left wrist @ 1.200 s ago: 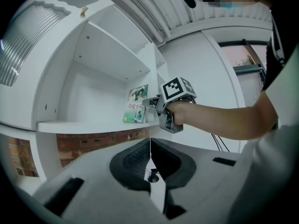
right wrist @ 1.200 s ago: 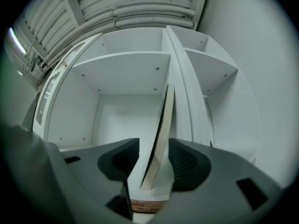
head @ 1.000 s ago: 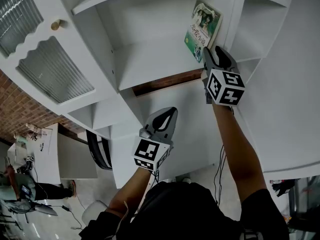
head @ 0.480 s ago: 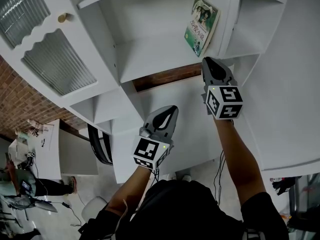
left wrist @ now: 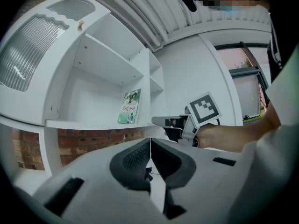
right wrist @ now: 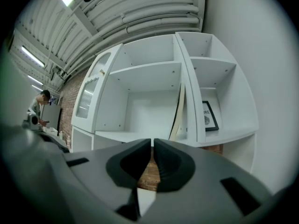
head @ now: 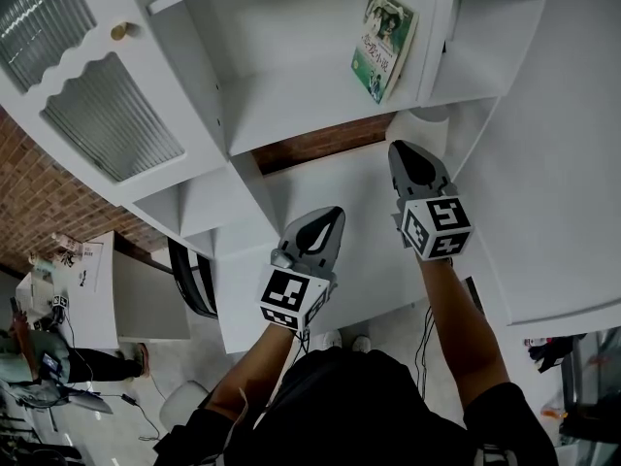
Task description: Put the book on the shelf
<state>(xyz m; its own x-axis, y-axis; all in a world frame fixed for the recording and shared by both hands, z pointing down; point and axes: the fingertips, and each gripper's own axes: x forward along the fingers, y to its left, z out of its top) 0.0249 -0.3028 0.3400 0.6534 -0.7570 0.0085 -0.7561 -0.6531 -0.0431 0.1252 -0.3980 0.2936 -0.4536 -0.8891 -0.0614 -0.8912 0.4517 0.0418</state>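
The book (head: 385,45), with a green illustrated cover, stands on the white shelf (head: 291,105) and leans against the compartment's right wall. The left gripper view shows the book (left wrist: 130,106) cover-on, and the right gripper view shows the book (right wrist: 177,113) edge-on. My right gripper (head: 401,148) is below the book and clear of it. Its jaws have just been closing and are now shut, with nothing between them. My left gripper (head: 335,213) hangs lower and to the left, shut and empty. The left gripper view also catches the right gripper (left wrist: 159,121).
A ribbed-glass cabinet door (head: 102,129) with a brass knob (head: 119,31) is at the left. A brick strip (head: 320,144) runs under the shelf. A framed picture (right wrist: 209,115) stands in the narrow right compartment. A desk with papers (head: 78,260) is at the far lower left.
My right gripper has drawn back and down from the book's lower edge and shut its jaws. The book stays standing on the shelf. The left gripper has hardly moved.
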